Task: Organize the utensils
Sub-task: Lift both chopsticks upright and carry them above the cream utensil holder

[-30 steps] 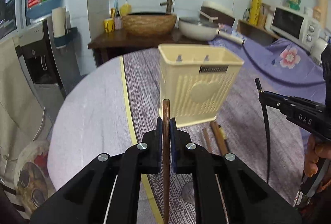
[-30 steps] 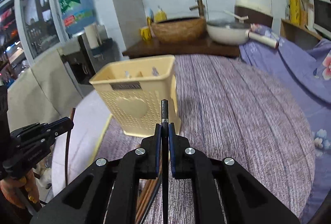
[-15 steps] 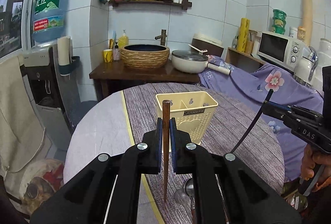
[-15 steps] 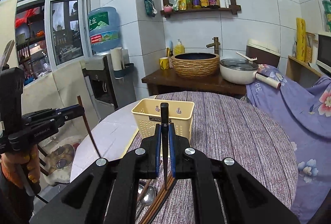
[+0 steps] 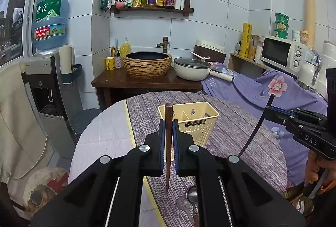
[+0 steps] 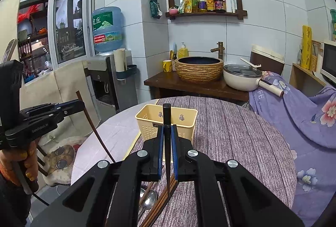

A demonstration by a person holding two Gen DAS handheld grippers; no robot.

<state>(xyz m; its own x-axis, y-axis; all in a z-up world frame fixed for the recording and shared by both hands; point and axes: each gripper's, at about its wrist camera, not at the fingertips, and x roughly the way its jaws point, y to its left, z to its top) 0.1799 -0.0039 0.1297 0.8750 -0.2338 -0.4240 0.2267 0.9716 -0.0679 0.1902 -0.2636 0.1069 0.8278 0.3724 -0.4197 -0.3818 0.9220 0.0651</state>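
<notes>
Brown chopstick (image 5: 168, 143) and black chopstick (image 6: 167, 143) stay clamped while you lift left gripper (image 5: 168, 136) and right gripper (image 6: 167, 138) above the holder (image 5: 189, 120), ready for insertion.

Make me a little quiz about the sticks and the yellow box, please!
1. True or false: the left gripper holds a brown chopstick.
2. What colour is the chopstick in the right gripper? A) black B) white C) green
3. Fill in: on the purple table mat, near the cream utensil holder, lie spare chopsticks and ____.

Key: 1 true. 2 A. 3 spoons.
</notes>
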